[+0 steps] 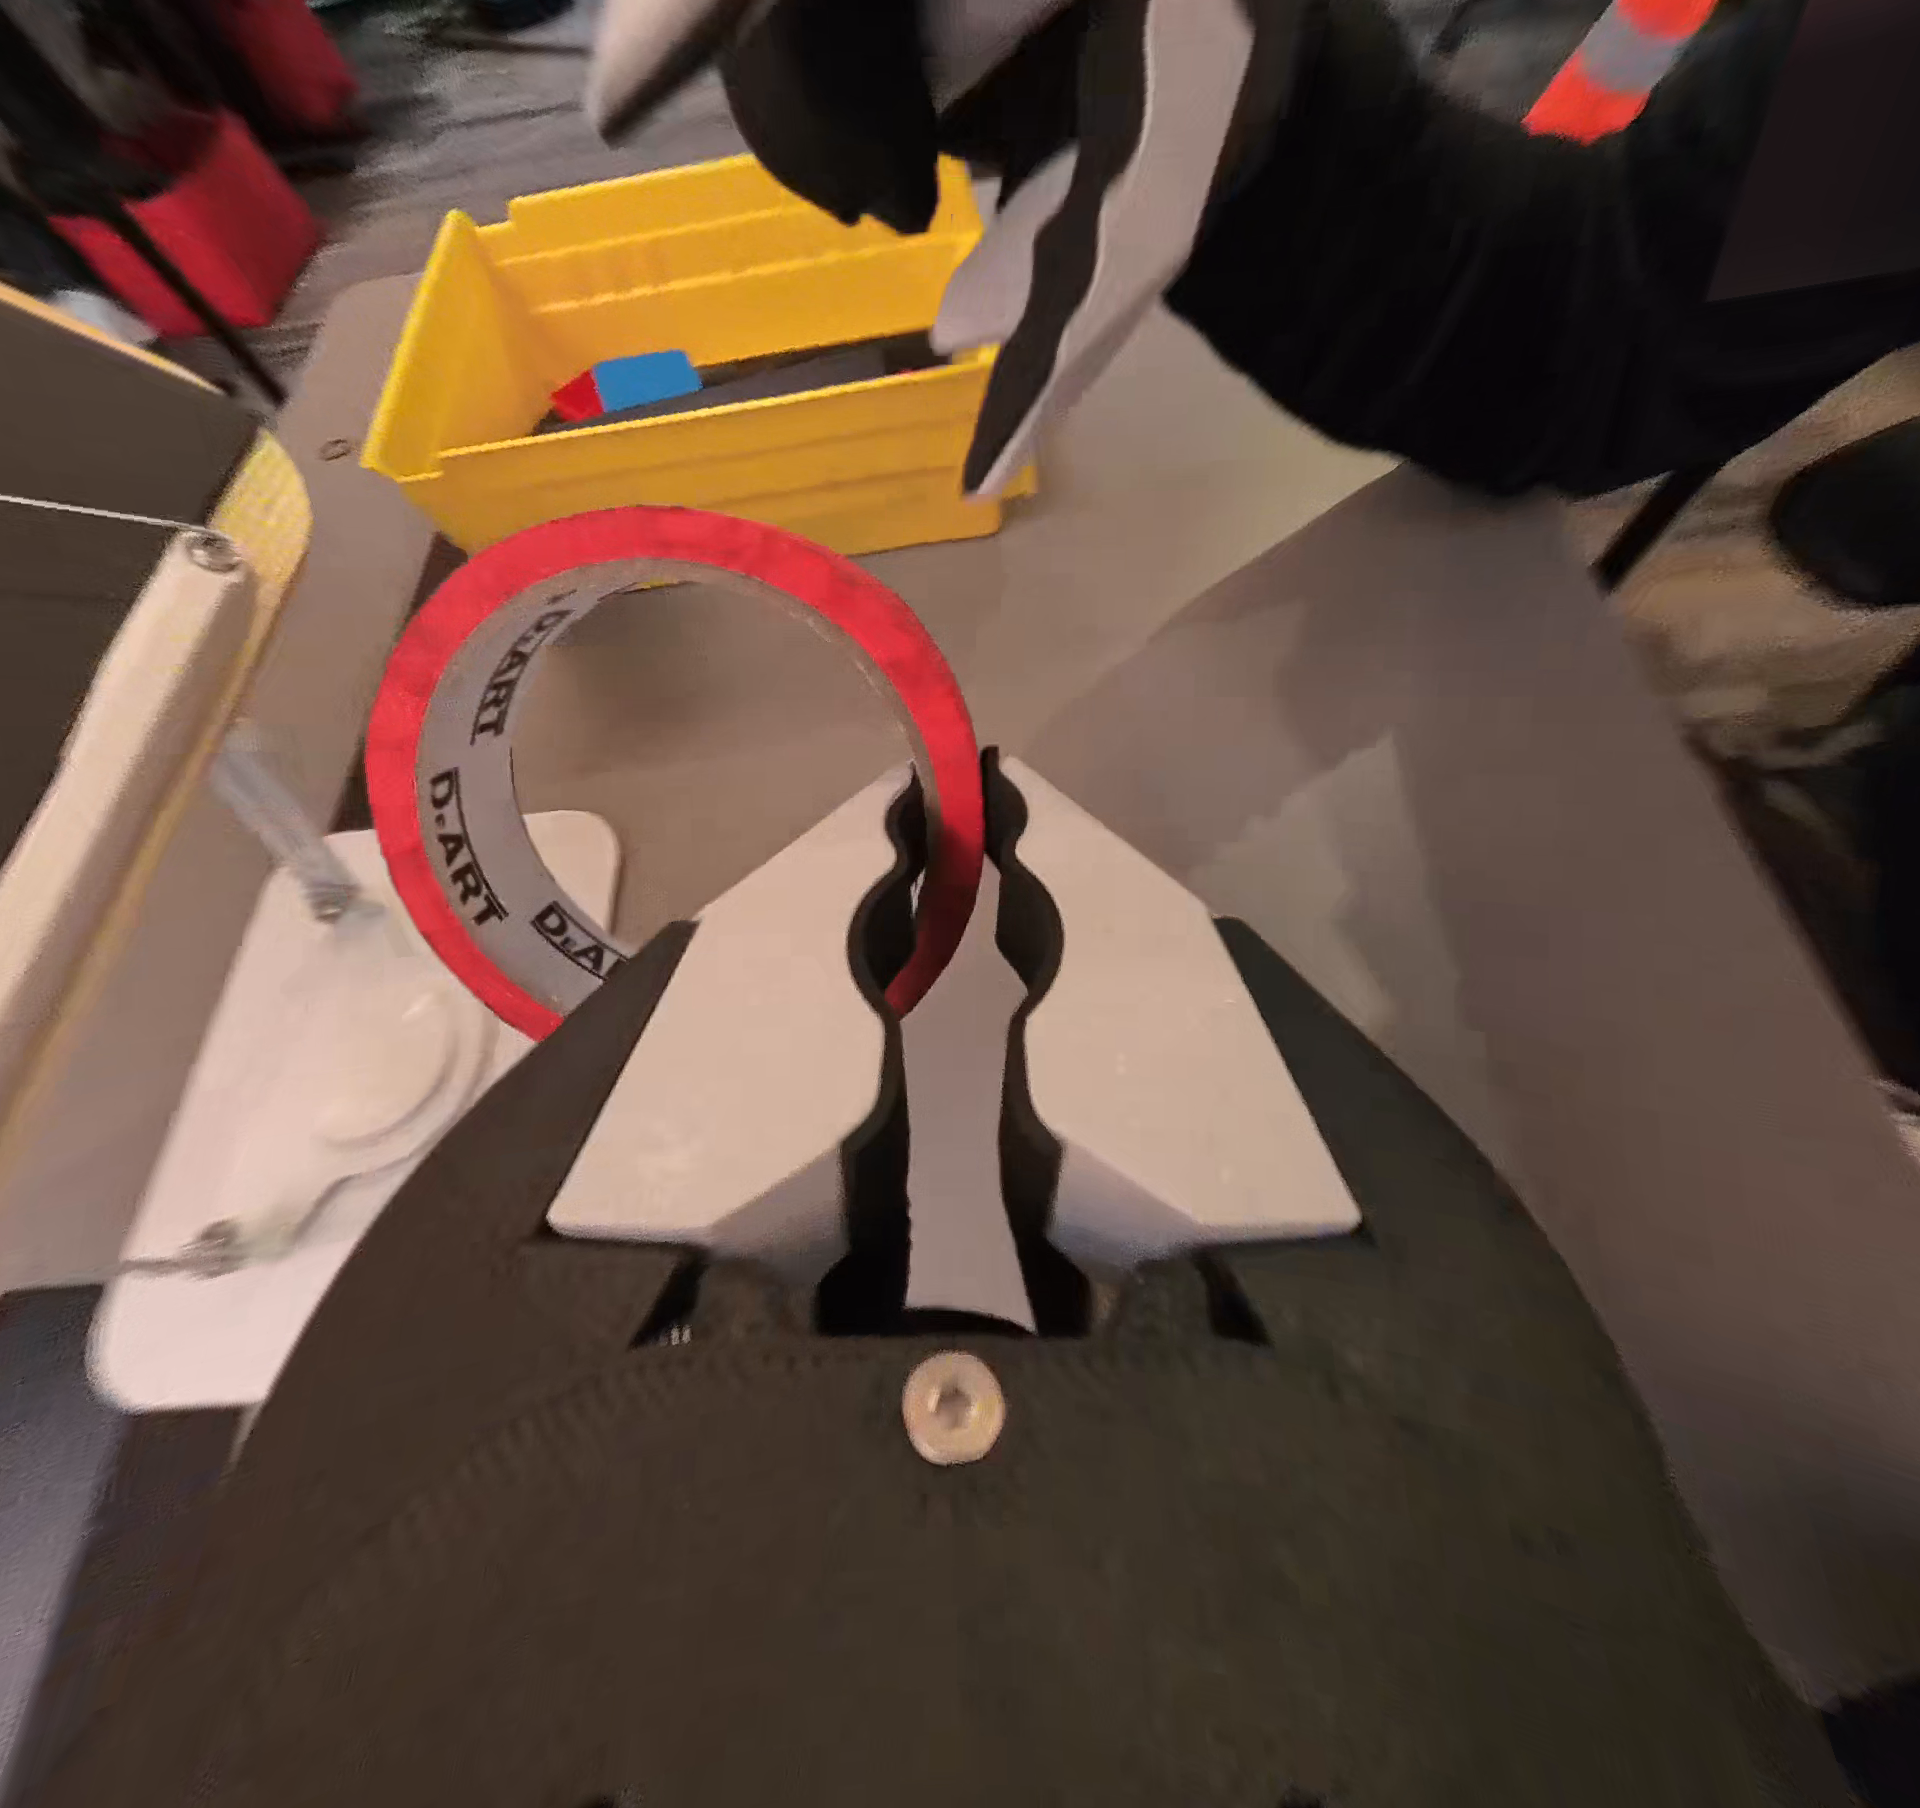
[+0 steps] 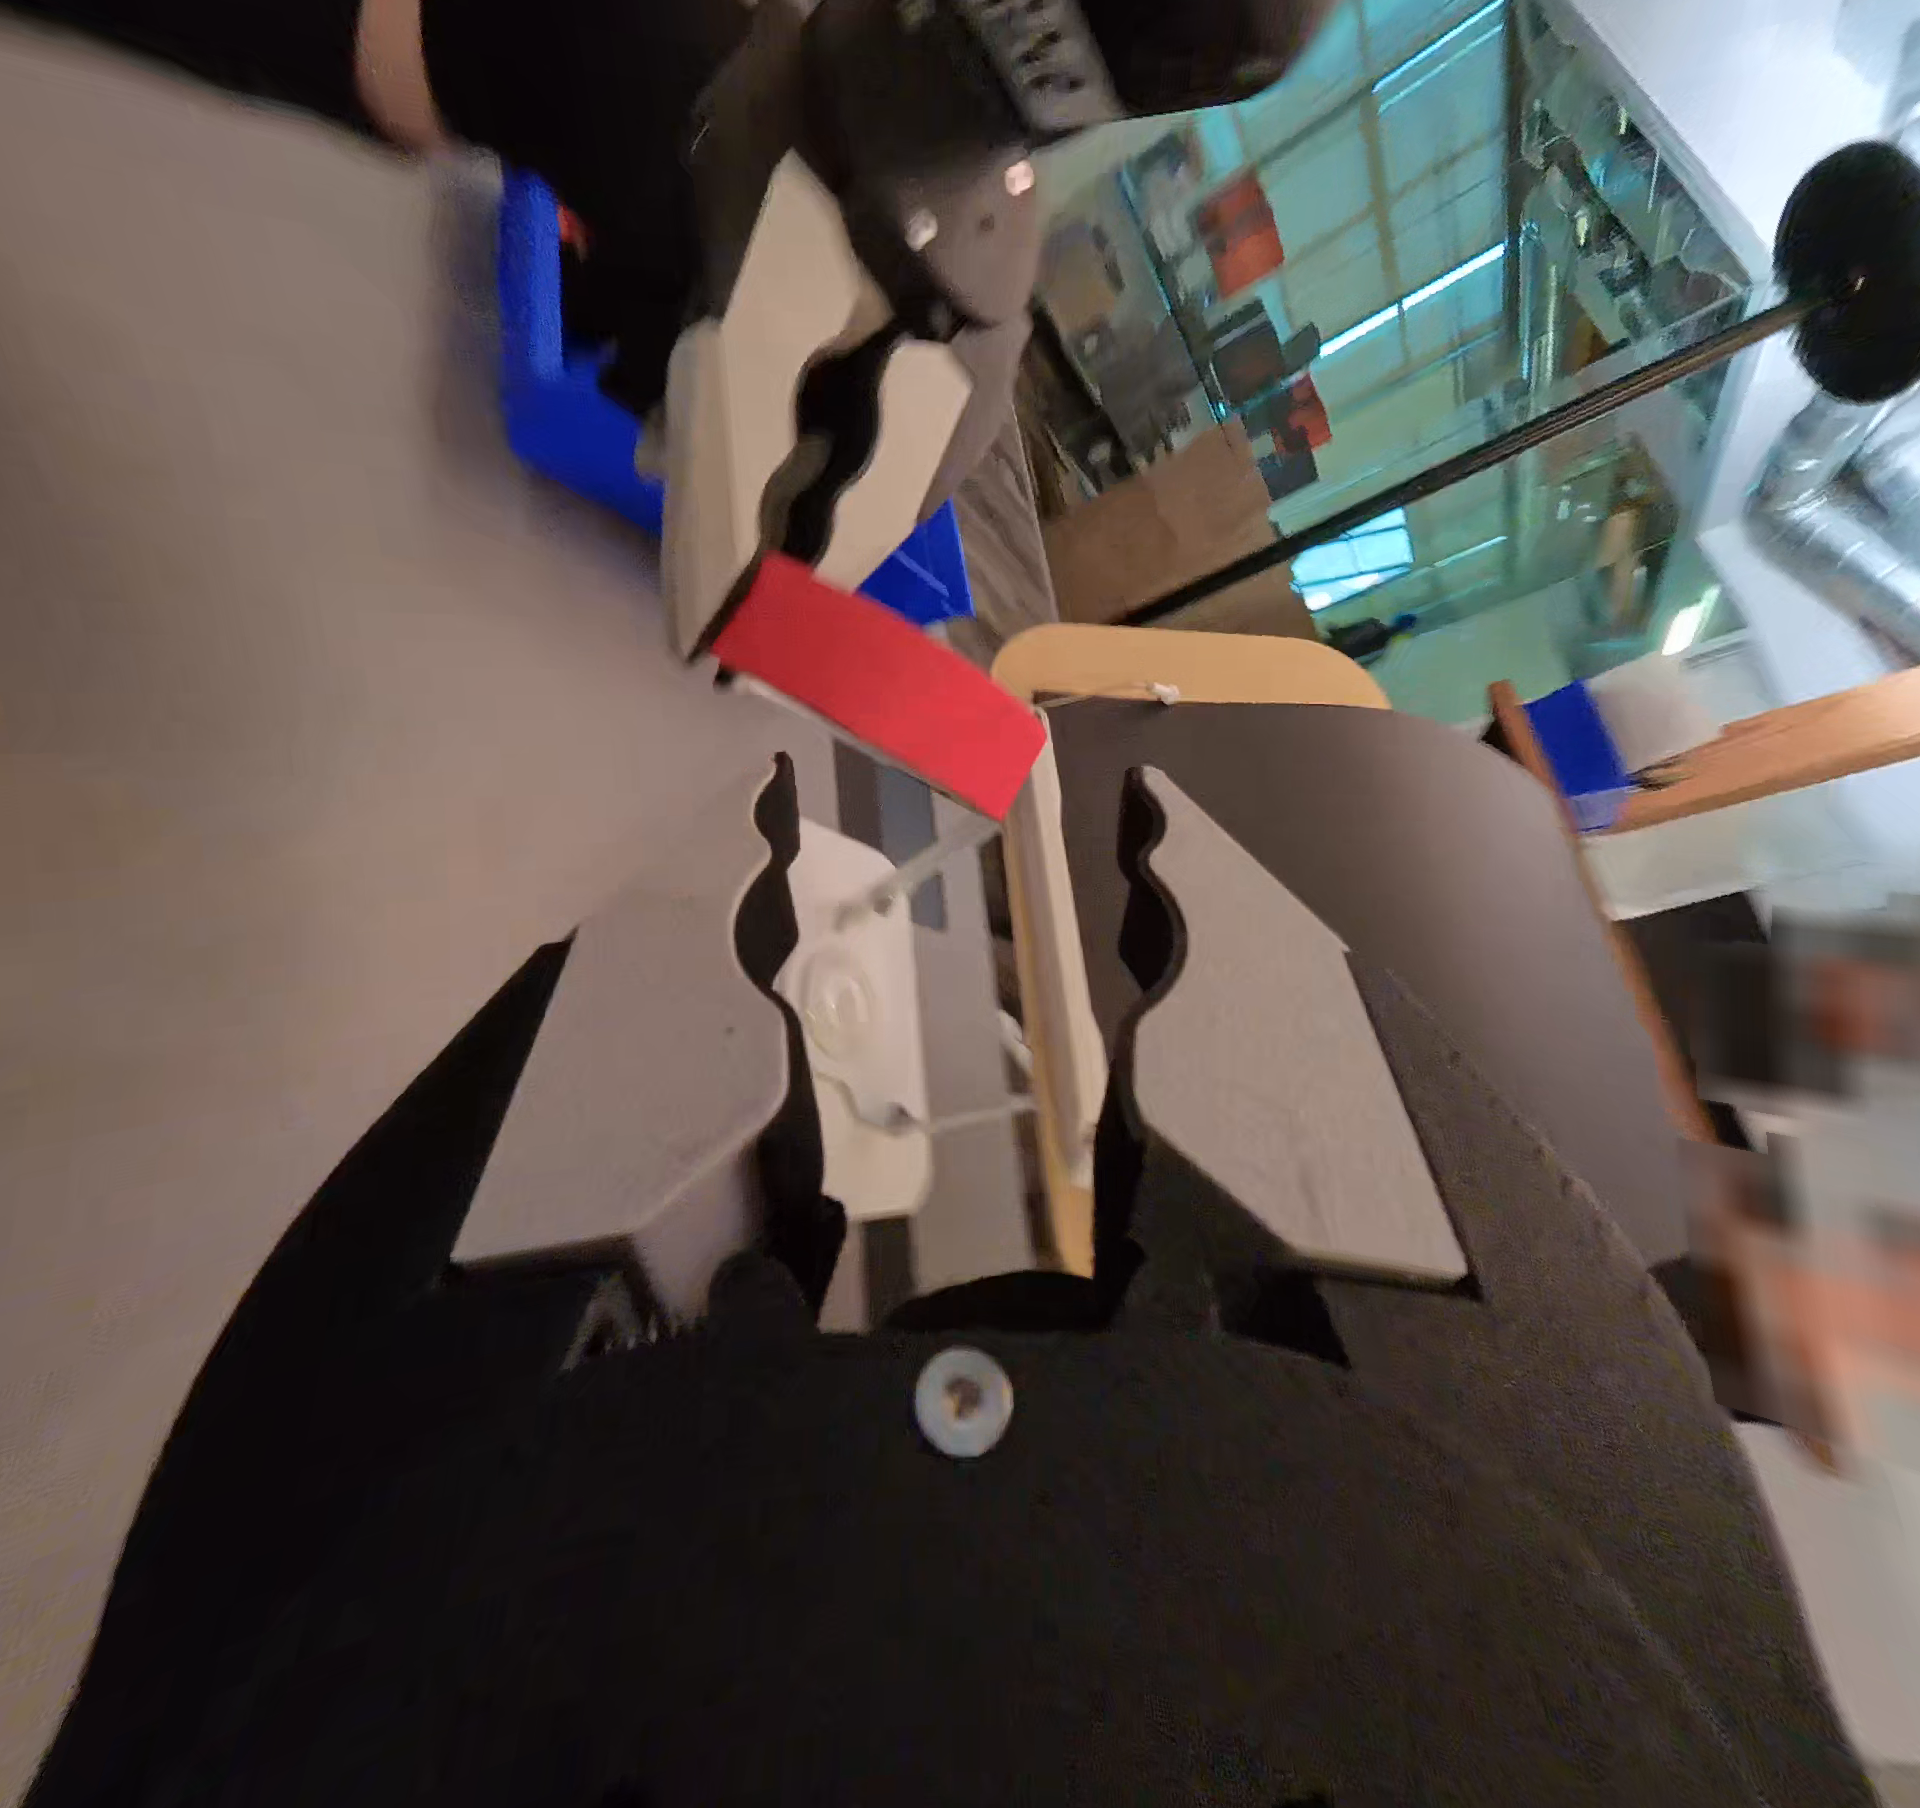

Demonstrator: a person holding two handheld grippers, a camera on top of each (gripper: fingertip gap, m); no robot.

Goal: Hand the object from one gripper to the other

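A red tape roll (image 1: 675,537) with a grey inner core stands upright in my left gripper (image 1: 954,766), which is shut on the roll's right rim and holds it above the grey table (image 1: 1195,678). My right gripper (image 1: 800,304) hangs open above and behind the roll, over the yellow bin, apart from the tape. In the right wrist view my right gripper (image 2: 956,792) is open and empty, its fingertips just short of the tape roll (image 2: 883,698), seen edge-on. The left gripper (image 2: 779,595) pinches that roll from above.
A yellow bin (image 1: 675,470) holding a blue block (image 1: 644,382) and a red one stands behind the tape. A white plate with wires (image 1: 312,1083) lies at the left. A blue bin (image 2: 551,387) and a black panel with a wooden edge (image 2: 1351,823) are close by.
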